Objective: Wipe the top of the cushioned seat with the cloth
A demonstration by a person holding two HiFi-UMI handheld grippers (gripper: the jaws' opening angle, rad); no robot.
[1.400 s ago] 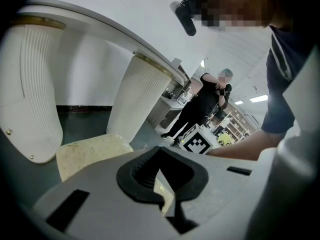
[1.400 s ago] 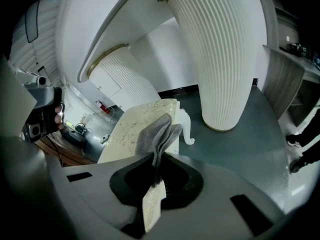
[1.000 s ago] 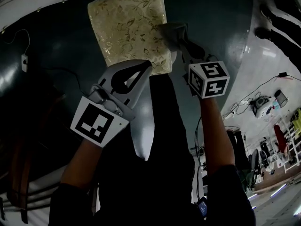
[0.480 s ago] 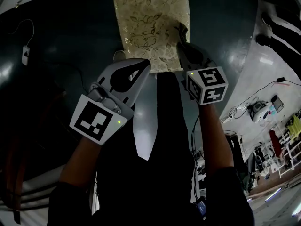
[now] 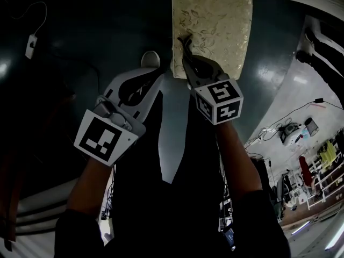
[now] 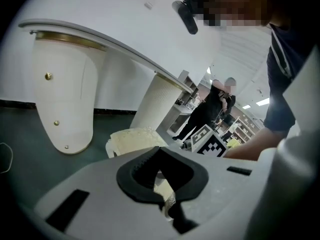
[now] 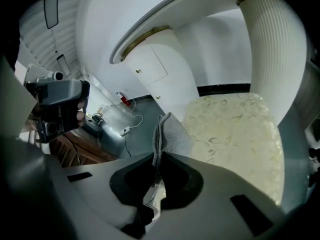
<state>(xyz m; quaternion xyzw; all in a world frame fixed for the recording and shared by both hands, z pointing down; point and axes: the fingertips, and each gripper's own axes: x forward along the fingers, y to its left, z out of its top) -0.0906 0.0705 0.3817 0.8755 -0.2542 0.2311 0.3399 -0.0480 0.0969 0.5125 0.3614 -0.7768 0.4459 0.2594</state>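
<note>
no readable text or labels

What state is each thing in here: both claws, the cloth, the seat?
Left claw: shut, holding nothing.
Right claw: shut on the cloth.
Cloth: folded, pinched upright, at the seat's edge.
Cushioned seat: standing on the floor, nothing lying on its top.

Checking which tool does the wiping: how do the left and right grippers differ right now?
The right gripper is clamped on the grey cloth; the left gripper grips nothing. The right one lies over the cushioned seat; the left stops short of its near edge. Both have jaws closed.
</note>
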